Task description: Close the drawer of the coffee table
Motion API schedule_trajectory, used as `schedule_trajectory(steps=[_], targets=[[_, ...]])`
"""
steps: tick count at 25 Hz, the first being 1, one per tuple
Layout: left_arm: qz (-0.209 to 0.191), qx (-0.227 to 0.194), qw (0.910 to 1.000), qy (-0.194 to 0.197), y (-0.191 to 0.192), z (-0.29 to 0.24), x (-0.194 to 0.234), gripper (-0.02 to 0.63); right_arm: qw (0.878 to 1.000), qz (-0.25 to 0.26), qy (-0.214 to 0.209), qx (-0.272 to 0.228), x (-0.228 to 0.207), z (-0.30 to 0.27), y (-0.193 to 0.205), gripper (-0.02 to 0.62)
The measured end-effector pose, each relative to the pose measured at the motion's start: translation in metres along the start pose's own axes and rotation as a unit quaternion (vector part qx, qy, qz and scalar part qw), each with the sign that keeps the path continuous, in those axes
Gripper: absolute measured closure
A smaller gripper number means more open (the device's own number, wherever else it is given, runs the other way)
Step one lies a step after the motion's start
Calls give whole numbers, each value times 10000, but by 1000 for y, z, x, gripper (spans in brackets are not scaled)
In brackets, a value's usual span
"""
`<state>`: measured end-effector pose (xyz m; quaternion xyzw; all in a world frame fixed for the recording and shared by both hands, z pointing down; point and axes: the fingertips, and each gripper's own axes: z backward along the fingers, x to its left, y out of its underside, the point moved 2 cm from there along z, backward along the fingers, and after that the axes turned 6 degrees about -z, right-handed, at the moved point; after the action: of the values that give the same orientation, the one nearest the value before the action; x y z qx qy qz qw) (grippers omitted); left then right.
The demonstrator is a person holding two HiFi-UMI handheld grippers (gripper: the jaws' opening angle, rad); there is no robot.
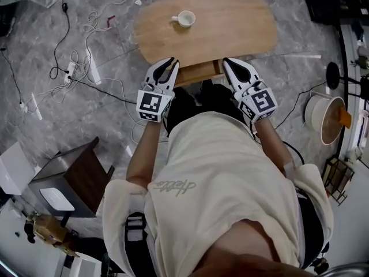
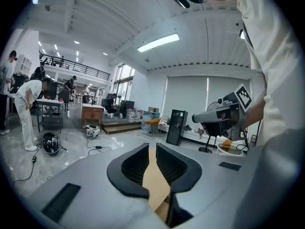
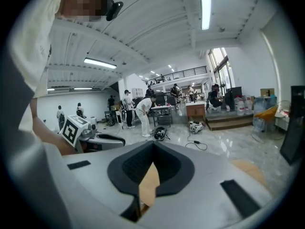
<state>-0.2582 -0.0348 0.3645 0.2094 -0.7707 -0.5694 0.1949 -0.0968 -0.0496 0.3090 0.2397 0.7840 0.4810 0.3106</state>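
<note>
The oval wooden coffee table [image 1: 230,25] stands in front of me in the head view, with a white cup [image 1: 185,18] on its top. Its wooden drawer [image 1: 199,72] sticks out a little from the near edge. My left gripper [image 1: 172,63] sits at the drawer's left end and my right gripper [image 1: 226,61] at its right end, both tips against the drawer front. The left gripper [image 2: 152,146] has a narrow gap between its jaws, with wood showing through. The right gripper [image 3: 153,143] has its tips together over wood. Neither holds anything.
Cables [image 1: 69,68] and a power strip [image 1: 93,68] lie on the marble floor to the left. A dark side table [image 1: 86,175] stands at lower left. A white bucket [image 1: 323,119] and a black stand [image 1: 332,74] are on the right. People work far off [image 2: 26,104].
</note>
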Motion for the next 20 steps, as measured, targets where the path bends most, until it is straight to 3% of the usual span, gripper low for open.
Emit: schedule_trajectory(steps=[5, 9, 20], targets=[[241, 316, 9992, 74, 22, -21, -14, 552, 9996, -273, 14, 89, -27, -5, 25, 600], [378, 805, 9960, 123, 53, -42, -31, 552, 9986, -445, 8, 293, -57, -7, 50, 600], [927, 1716, 9807, 97, 178, -109, -66, 552, 9821, -1016, 491, 1509, -166, 13, 200, 600]])
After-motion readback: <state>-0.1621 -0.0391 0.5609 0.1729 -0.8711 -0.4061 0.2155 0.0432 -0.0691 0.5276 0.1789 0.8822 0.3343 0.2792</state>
